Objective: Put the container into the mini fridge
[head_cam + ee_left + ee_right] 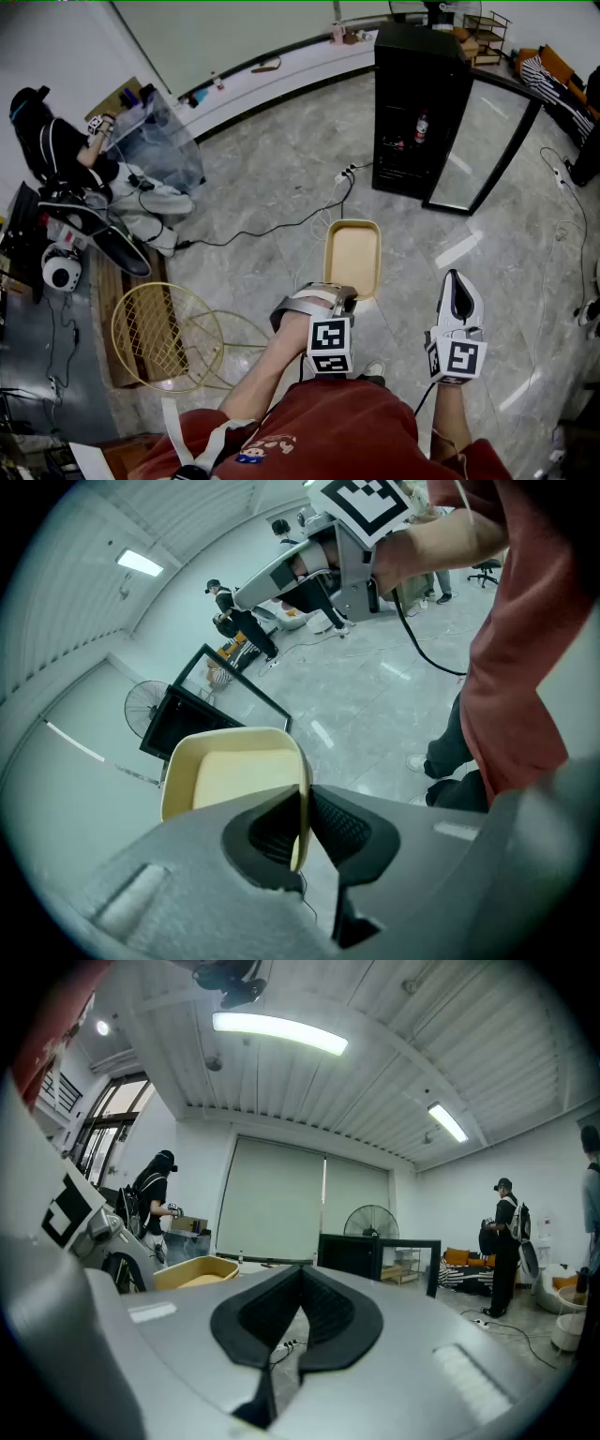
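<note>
Container (352, 258), one only, a shallow cream-yellow tray with rounded corners and no print that can be read, is held level above the floor (281, 187), short of the mini fridge (417, 103). The left gripper (302, 803) is clenched on its near rim, a pad on each side of the thin wall. The right gripper (302, 1279) has its jaws together with nothing between them. Each gripper carries one cube of black-and-white square markers. The single black fridge stands towards the far wall with its glass door (483, 150) swung wide; one bottle (422, 127) with a red label shows on a shelf. Grey marbled stone covers the floor, and one gold wire chair (169, 333) stands at its left.
</note>
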A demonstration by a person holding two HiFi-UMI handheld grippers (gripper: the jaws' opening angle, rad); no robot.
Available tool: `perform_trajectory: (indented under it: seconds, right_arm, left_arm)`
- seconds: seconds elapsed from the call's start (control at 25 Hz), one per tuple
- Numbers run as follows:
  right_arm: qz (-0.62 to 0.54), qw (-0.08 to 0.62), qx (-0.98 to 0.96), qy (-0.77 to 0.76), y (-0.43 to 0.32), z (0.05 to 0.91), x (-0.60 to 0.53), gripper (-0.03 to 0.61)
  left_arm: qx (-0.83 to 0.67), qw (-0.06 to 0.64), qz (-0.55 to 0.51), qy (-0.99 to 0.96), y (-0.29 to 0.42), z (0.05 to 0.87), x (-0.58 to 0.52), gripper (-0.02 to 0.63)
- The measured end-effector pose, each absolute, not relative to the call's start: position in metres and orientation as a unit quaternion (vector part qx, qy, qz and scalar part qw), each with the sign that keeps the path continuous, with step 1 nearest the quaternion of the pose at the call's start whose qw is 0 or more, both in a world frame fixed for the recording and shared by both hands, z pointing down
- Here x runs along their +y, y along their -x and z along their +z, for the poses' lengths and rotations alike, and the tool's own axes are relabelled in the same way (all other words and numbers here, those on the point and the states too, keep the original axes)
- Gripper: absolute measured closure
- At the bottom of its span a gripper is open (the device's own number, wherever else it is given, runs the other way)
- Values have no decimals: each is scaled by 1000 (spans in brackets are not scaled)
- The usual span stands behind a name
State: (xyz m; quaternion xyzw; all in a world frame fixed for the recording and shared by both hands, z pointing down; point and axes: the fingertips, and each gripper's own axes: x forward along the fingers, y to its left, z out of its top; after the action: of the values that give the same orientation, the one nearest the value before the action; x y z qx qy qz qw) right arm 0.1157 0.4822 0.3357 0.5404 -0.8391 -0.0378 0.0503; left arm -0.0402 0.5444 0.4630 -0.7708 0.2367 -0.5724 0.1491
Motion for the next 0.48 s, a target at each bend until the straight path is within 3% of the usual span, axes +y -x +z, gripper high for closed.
perform_trajectory:
  seconds: [0.48]
  right_arm:
    - [-49, 49, -844, -531, -49, 340, 494, 578]
  left_arm:
    - [250, 145, -563, 774, 101, 467, 556, 583]
